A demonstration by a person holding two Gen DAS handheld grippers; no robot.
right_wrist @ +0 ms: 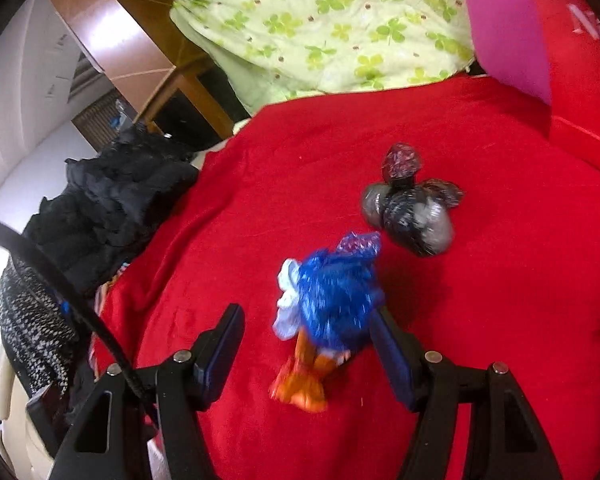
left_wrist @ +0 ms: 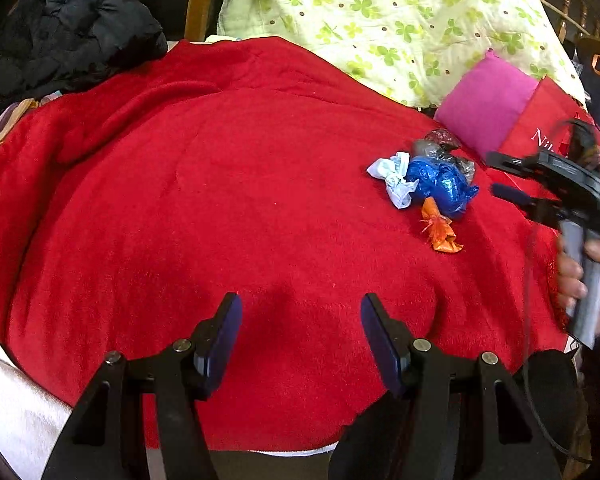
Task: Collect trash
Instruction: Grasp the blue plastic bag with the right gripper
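A small heap of trash lies on the red blanket (left_wrist: 220,200): a crumpled blue plastic bag (left_wrist: 440,186), a pale blue wad (left_wrist: 394,178), an orange wrapper (left_wrist: 440,230) and a grey-black plastic bundle (left_wrist: 440,146). In the right wrist view the blue bag (right_wrist: 336,300), pale wad (right_wrist: 286,308) and orange wrapper (right_wrist: 300,380) lie between the fingers of my open right gripper (right_wrist: 306,326), the grey-black bundle (right_wrist: 412,216) beyond. The right gripper also shows in the left wrist view (left_wrist: 496,174), just right of the heap. My left gripper (left_wrist: 300,312) is open and empty, low over bare blanket.
A green clover-print quilt (left_wrist: 380,12) lies behind the blanket. A pink cushion (left_wrist: 488,100) and a red bag with white lettering (left_wrist: 548,128) sit at the right. Black clothing (left_wrist: 60,32) is piled at the far left by a wooden chair (left_wrist: 198,0).
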